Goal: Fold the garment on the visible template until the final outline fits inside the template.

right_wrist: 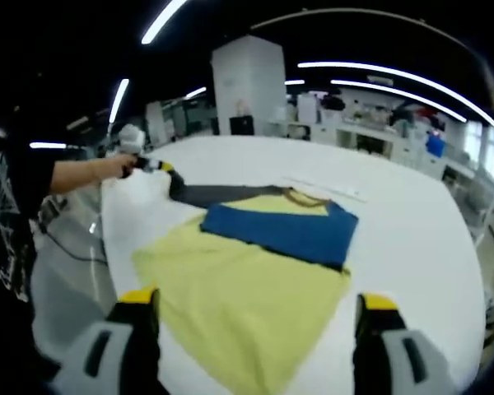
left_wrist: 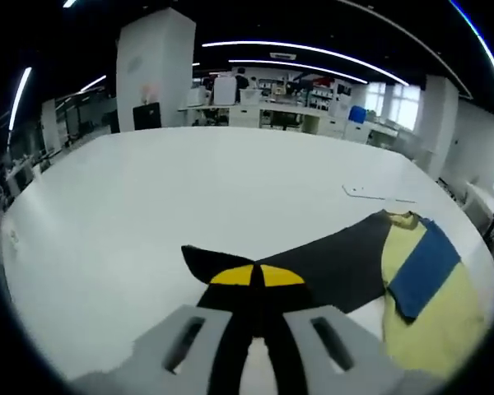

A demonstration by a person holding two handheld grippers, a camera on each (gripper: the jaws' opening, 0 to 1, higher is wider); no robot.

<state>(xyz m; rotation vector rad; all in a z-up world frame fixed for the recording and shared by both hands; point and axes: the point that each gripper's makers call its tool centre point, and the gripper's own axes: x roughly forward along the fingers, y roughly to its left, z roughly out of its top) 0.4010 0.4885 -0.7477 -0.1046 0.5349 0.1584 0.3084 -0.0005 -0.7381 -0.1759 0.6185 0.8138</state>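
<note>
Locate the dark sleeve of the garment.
In the right gripper view the dark sleeve stretches left from the yellow and blue garment on the white table, its tip clamped in the left tongs.

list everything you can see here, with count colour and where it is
garment: 1, yellow body with a blue band and a dark sleeve, spread on the table
table: 1, white, under the garment
flat clear sheet: 1, pale, on the table beyond the garment's collar
left gripper: 1, grey with yellow tips, shut on the dark sleeve's end
right gripper: 1, grey with yellow tips, open above the garment's hem
person's arm: 1, holding the left gripper
</note>
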